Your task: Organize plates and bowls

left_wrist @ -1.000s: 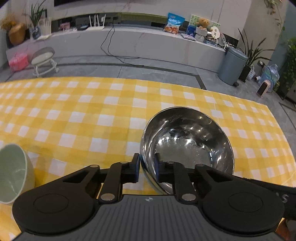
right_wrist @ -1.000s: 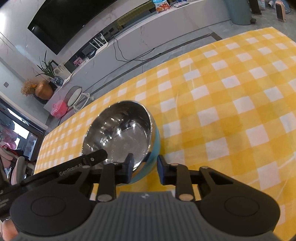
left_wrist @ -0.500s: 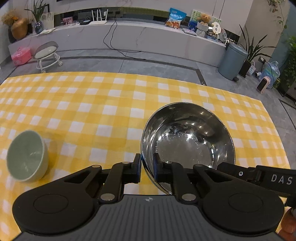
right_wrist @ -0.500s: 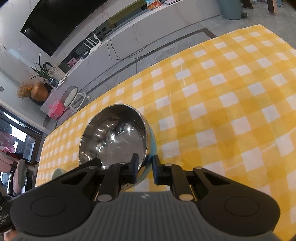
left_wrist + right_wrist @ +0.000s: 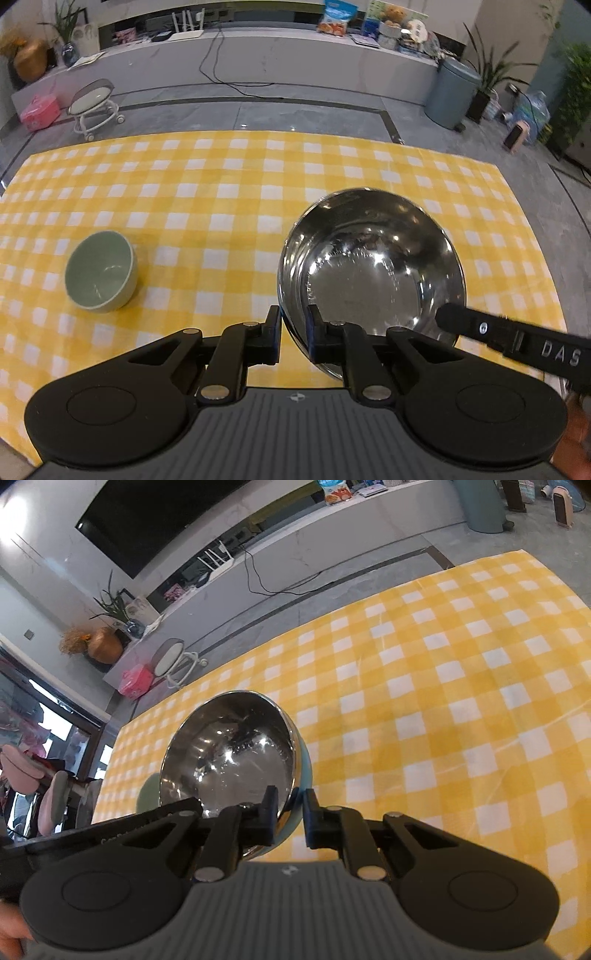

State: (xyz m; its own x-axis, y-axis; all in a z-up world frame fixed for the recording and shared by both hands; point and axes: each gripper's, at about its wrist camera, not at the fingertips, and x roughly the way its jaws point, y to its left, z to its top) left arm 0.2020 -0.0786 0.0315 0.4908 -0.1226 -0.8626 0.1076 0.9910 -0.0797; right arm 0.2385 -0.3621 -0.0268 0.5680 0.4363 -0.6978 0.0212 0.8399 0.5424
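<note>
Both the left hand-held gripper (image 5: 293,332) and the right hand-held gripper (image 5: 289,814) clench opposite sides of the steel bowl's (image 5: 369,266) rim, holding it above the yellow checked surface (image 5: 221,192), with a green bowl (image 5: 100,270) resting well to its left.

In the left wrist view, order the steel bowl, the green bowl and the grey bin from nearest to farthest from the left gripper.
1. Steel bowl: its rim is pinched in the left gripper.
2. Green bowl: on the checked cloth, off to the left.
3. Grey bin: on the floor beyond the table, upper right.
</note>
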